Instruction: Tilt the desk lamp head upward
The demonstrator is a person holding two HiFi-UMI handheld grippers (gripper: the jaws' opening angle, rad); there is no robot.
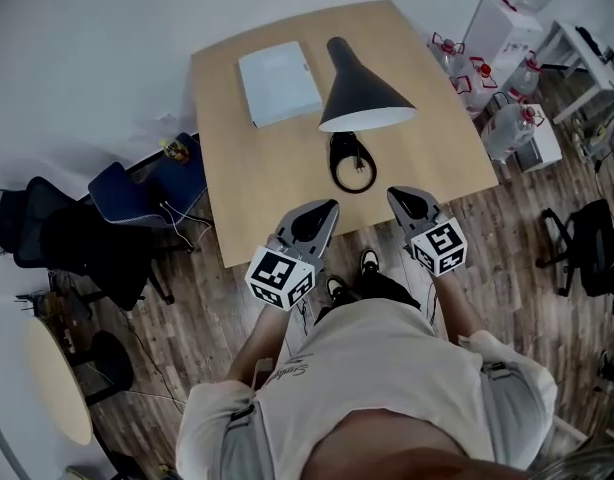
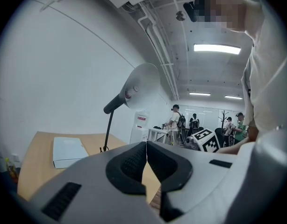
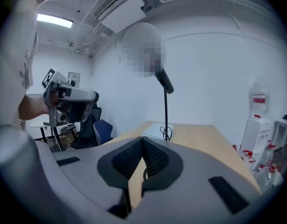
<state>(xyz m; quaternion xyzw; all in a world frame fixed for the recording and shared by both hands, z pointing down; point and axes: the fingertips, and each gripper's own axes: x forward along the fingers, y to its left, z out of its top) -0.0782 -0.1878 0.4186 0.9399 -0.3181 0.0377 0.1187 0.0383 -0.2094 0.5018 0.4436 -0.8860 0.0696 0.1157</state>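
A desk lamp stands on the wooden table (image 1: 247,198); its dark cone head (image 1: 362,93) faces down and toward me over a ring base (image 1: 352,160). The left gripper view shows the head (image 2: 141,85) on a thin stem (image 2: 107,132). In the right gripper view the stem (image 3: 165,111) rises above the table, and the head is behind a mosaic patch. My left gripper (image 1: 322,211) (image 2: 146,144) and right gripper (image 1: 400,197) (image 3: 142,141) hover at the table's near edge, short of the lamp. Both are shut and hold nothing.
A white flat box (image 1: 279,81) lies left of the lamp. Water bottles (image 1: 507,128) and a dispenser (image 1: 502,28) stand to the right of the table. Dark chairs (image 1: 137,203) sit to its left, another (image 1: 587,248) at far right. A small round table (image 1: 57,378) is at lower left.
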